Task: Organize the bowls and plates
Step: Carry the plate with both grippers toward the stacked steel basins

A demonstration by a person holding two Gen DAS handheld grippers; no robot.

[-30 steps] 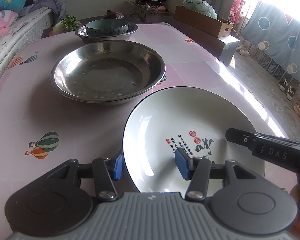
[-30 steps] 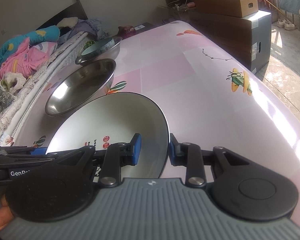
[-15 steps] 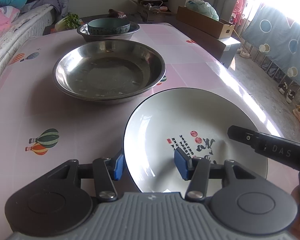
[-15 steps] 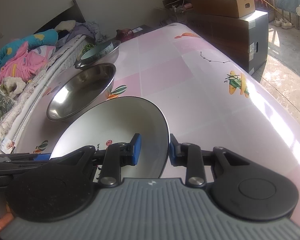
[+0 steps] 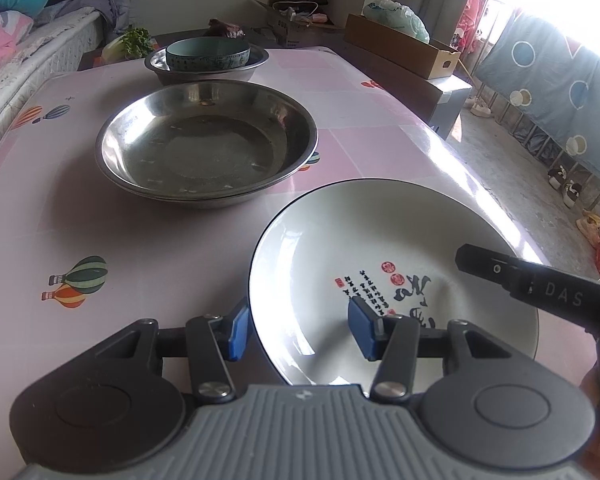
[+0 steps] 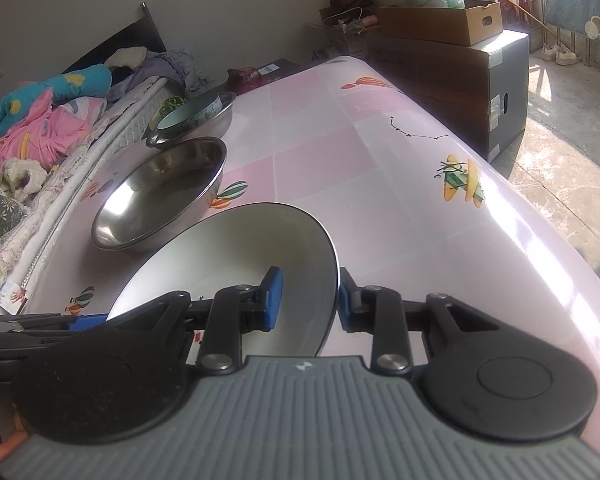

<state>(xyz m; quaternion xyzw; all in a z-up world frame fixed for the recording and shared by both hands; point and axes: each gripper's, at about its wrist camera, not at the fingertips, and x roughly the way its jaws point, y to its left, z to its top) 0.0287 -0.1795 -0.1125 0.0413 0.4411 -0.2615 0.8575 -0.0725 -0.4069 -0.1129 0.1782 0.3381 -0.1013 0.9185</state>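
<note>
Plate point(image 5: 380, 240): white, dark-rimmed, on the pink table point(image 5: 140, 240) near you, open face up, calligraphy running sideways in the left view. Your left gripper point(image 5: 300, 330) straddles its near-left rim, half open, outer pad at the rim; whether it grips, cannot tell. Your right gripper point(image 6: 306, 300) straddles the right rim, narrowly open; contact unclear. Beyond: large steel basin point(image 5: 206, 142), then teal bowl point(image 5: 208, 54) nested in a smaller steel basin point(image 5: 256, 65).
</note>
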